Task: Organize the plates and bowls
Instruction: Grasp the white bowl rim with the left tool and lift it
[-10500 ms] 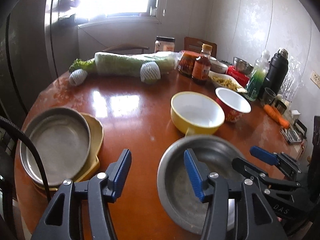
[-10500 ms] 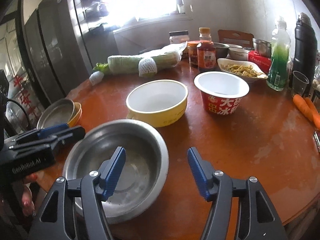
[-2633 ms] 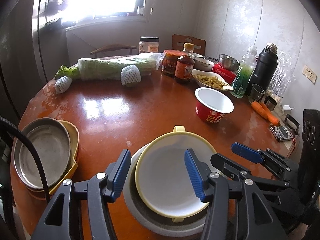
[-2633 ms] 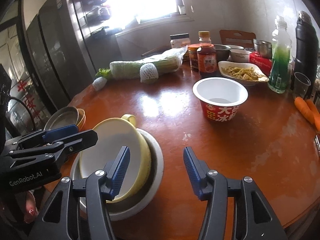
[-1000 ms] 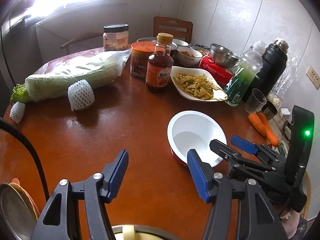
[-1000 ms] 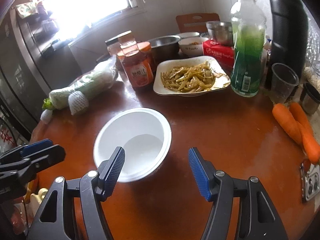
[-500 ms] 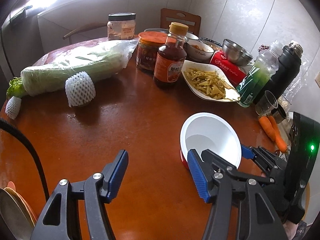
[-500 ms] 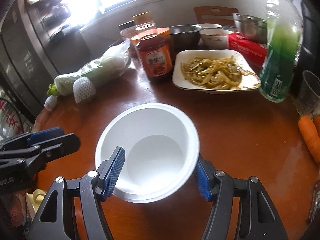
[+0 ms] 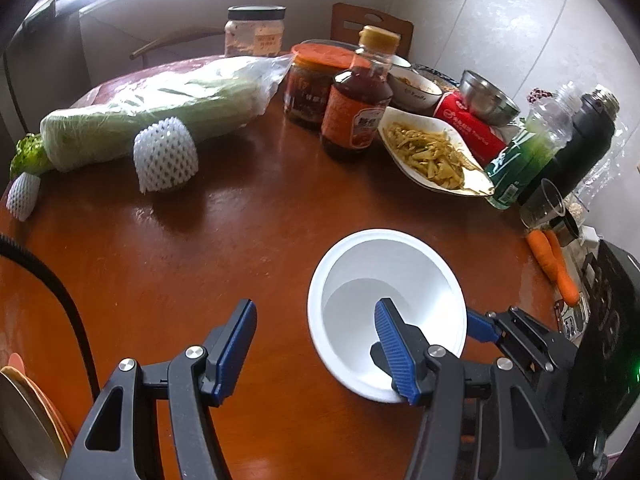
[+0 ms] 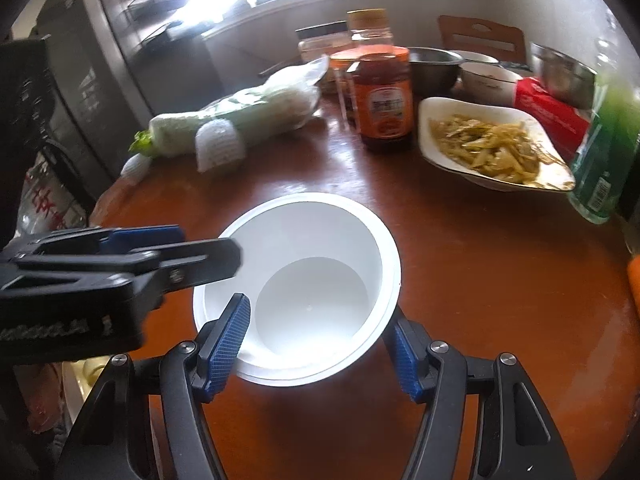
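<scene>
We see the brown counter (image 9: 168,264) carrying a white bowl (image 10: 304,264) near its front edge. Our right hand-held gripper (image 10: 320,344) straddles the bowl, jaws closing, one pad inside the rim, the other outside; contact we cannot tell. Our left hand-held gripper (image 9: 314,344) stands spread, one pad over the bowl.

**Non-task items on round table**

Wrapped napa cabbage (image 9: 160,112) lies far left, a white foam fruit net (image 9: 165,156) just beside it. Sauce bottle (image 9: 358,96) and red-lidded jar (image 9: 310,80) stand far centre. Dish of shredded vegetables (image 9: 430,156) to their right, then a green bottle (image 9: 528,148), black flask (image 9: 580,140), carrots (image 9: 554,266) near the right edge.
</scene>
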Demonstrator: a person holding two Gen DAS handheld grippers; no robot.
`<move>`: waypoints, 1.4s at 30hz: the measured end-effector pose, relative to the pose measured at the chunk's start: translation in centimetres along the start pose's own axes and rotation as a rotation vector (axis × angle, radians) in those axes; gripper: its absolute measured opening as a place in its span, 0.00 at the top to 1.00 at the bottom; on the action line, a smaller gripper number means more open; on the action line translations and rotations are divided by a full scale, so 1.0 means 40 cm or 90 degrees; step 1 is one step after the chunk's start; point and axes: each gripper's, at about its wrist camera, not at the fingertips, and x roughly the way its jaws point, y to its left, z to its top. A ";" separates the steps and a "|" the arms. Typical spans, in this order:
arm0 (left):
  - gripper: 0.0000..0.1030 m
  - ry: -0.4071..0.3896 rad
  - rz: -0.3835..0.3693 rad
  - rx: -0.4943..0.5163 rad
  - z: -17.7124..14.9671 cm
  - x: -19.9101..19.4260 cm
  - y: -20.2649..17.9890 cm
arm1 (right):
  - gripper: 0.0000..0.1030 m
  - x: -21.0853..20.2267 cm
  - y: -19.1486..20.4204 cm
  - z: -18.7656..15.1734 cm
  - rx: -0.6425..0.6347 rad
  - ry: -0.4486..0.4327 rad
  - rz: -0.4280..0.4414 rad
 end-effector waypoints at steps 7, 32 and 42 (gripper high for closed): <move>0.45 0.035 -0.014 -0.010 -0.011 0.023 0.013 | 0.49 0.005 0.022 -0.004 -0.006 0.008 0.011; 0.58 -0.053 -0.048 -0.023 -0.020 -0.114 0.057 | 0.62 -0.058 0.105 0.029 -0.036 -0.031 0.000; 0.58 -0.102 -0.045 -0.023 -0.050 -0.217 0.069 | 0.62 -0.127 0.170 0.033 -0.063 -0.068 0.000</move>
